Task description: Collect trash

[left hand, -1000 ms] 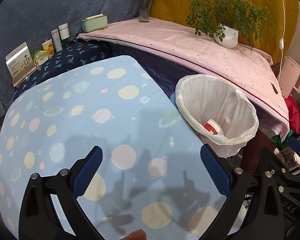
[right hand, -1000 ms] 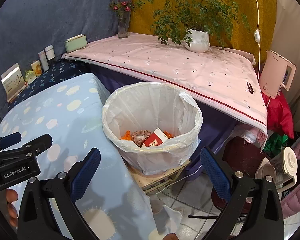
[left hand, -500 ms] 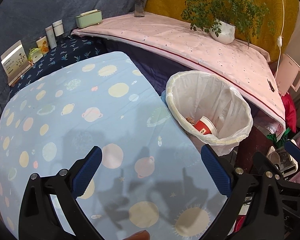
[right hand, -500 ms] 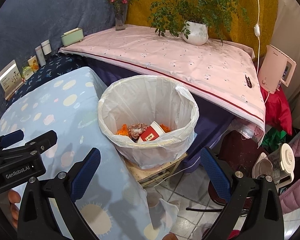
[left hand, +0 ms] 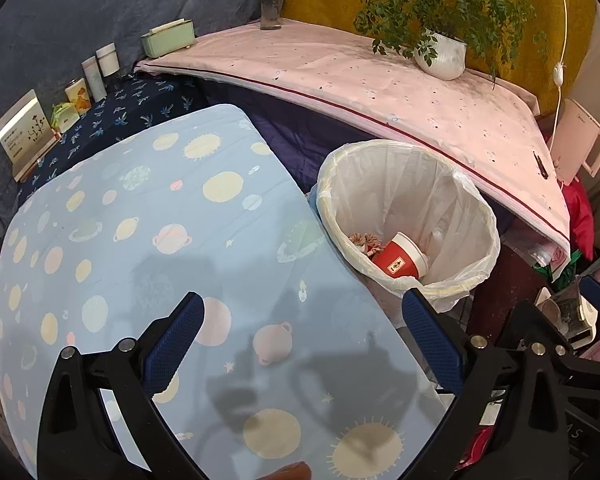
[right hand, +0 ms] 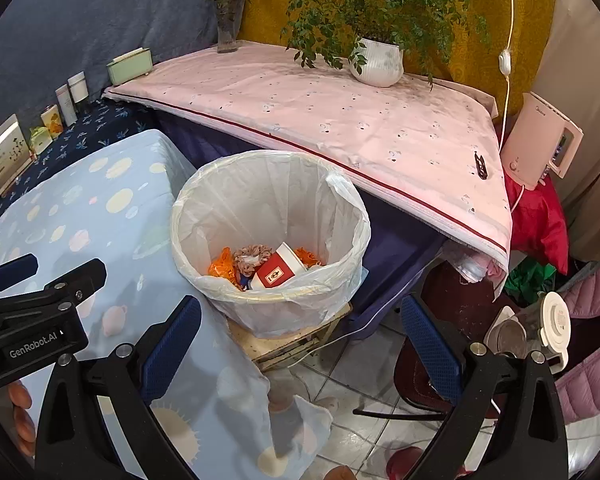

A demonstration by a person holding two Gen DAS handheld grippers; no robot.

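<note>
A white-lined trash bin (right hand: 268,220) stands beside the blue planet-print table (left hand: 140,240); it also shows in the left wrist view (left hand: 408,208). Inside lie a red paper cup (right hand: 278,272), orange scraps (right hand: 220,266) and a crumpled brownish wad (right hand: 248,256). The cup also shows in the left wrist view (left hand: 400,262). My left gripper (left hand: 302,340) is open and empty above the table's near right part. My right gripper (right hand: 300,340) is open and empty, above and in front of the bin. The left gripper's body (right hand: 32,312) shows at the left of the right wrist view.
A pink-covered shelf (right hand: 340,120) runs behind the bin with a potted plant (right hand: 380,60), a flower vase (right hand: 228,28) and a green box (right hand: 130,66). A pink kettle (right hand: 540,144) stands at right. Small bottles and cards (left hand: 60,100) line the dark cloth. Tiled floor (right hand: 360,432) lies below.
Both grippers have pulled back and risen, so the bin looks smaller and more of its contents show. Both stay open and empty.
</note>
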